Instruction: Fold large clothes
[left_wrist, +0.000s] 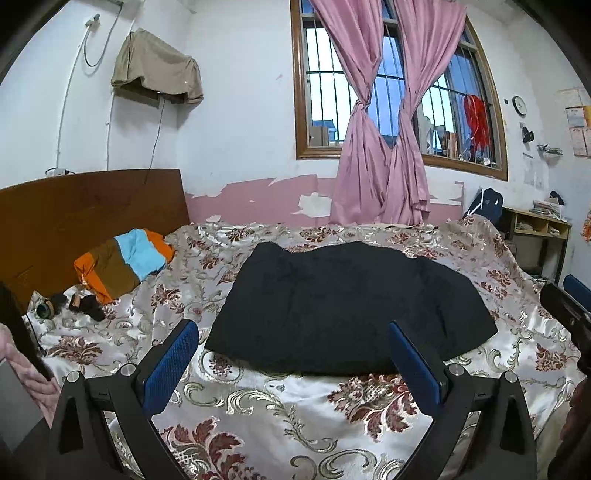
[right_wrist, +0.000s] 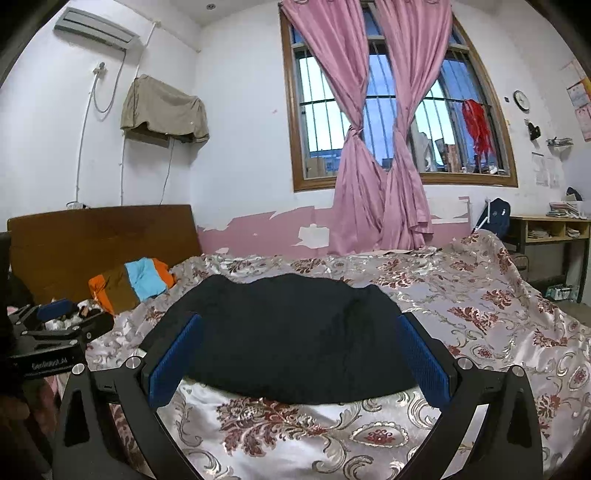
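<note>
Both pairs of jaws stand spread wide and hold nothing: left gripper (left_wrist: 291, 363) hangs above the near edge of the bed, right gripper (right_wrist: 301, 358) likewise, blue pads (right_wrist: 173, 360) apart and clear of cloth. Black garment (left_wrist: 343, 310) lies on the floral bedspread (left_wrist: 258, 402), roughly mid-bed, in a compact rounded-rectangular block with a thick near edge, so it reads as folded at least once; layer count cannot be told from the dark fabric. In the right wrist view the garment sits between the right gripper's fingers in the picture, but appears just beyond them, not touched. Right gripper body shows at the right edge of the left wrist view; left gripper shows at the left edge of the right wrist view, so the two tools are side by side at the near side. A striped orange, brown and blue item (left_wrist: 123, 262) rests far left by the wooden headboard (left_wrist: 92, 214), well apart from the work. Judgement: between folds or close to finished, both tools disengaged. If another fold is wanted, next move calls for lowering both grippers to the near edge, pinching all layers at the two near corners, then carrying them to the far edge evenly; slippery satin underneath may let the block slide.
</note>
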